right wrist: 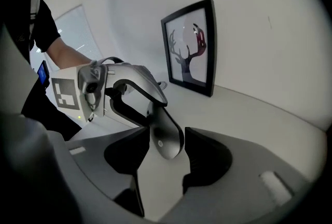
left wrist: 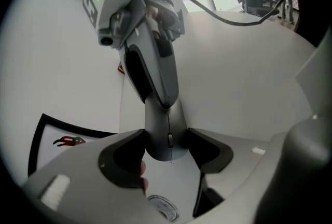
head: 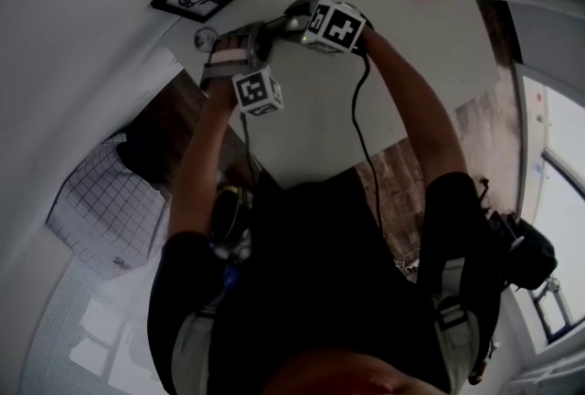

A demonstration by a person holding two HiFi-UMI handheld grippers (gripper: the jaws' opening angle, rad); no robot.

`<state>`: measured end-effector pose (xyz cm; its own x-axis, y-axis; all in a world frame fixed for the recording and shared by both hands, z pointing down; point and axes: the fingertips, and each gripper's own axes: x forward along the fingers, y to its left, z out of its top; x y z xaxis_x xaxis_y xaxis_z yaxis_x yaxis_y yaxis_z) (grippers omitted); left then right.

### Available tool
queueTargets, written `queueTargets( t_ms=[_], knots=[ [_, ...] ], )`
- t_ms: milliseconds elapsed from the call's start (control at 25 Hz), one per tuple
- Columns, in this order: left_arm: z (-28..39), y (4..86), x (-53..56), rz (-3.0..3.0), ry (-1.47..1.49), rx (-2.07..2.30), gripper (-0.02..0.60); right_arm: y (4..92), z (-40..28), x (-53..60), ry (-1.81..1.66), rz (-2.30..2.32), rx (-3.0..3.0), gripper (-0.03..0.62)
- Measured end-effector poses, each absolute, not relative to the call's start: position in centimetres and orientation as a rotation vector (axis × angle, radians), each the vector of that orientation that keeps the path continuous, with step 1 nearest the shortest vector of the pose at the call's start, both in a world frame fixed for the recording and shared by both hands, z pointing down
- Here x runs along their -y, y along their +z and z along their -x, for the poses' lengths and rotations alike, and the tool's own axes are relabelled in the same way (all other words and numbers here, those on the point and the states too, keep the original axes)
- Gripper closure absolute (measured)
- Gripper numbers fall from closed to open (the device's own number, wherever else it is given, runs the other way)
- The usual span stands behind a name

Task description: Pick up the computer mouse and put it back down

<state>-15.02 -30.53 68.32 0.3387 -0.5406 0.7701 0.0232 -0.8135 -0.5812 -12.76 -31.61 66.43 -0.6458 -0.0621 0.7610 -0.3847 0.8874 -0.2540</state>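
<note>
Within clenched left gripper (left wrist: 166, 140), computer mouse (left wrist: 167, 123), far end between jaws of released right gripper (right wrist: 167, 140)

Matt plastic mouse (right wrist: 166, 140), smooth white table (right wrist: 259, 114)

Computer mouse (left wrist: 167, 119) between left hand-held gripper (left wrist: 166, 154) and right hand-held gripper (right wrist: 167, 154), framed picture (right wrist: 191, 46) behind.

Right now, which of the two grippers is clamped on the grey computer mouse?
The left gripper: its jaws press the grey computer mouse at its scroll-wheel end. The right gripper only straddles the logo end, jaws open, without pressing it.
</note>
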Motion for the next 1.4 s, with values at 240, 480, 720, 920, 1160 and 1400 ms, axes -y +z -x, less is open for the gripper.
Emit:
queueTargets(
  t_ms=[240,480,720,920,1160,1400],
  knots=[
    [14.8,68.3,30.5,2.125,-1.477,-0.429,0.314,68.6,13.8,31.4,0.601,-0.263,2.232,0.344],
    [14.8,68.3,30.2,2.053,-1.419,-0.38,0.313,68.5,13.6,30.8,0.602,-0.235,2.249,0.363],
    [14.9,68.1,28.9,1.873,-1.31,-0.229,0.314,68.2,13.0,28.8,0.564,-0.139,2.277,0.413],
    [14.9,68.0,28.7,1.819,-1.29,-0.205,0.314,68.4,13.9,28.0,0.569,-0.113,2.284,0.429],
    [15.2,67.5,29.3,1.866,-1.305,-0.288,0.311,67.4,14.4,28.1,0.616,-0.167,2.328,0.437],
    [15.7,66.1,30.0,1.999,-1.321,-0.412,0.308,65.4,13.8,28.5,0.59,-0.28,2.37,0.441]
  ],
)
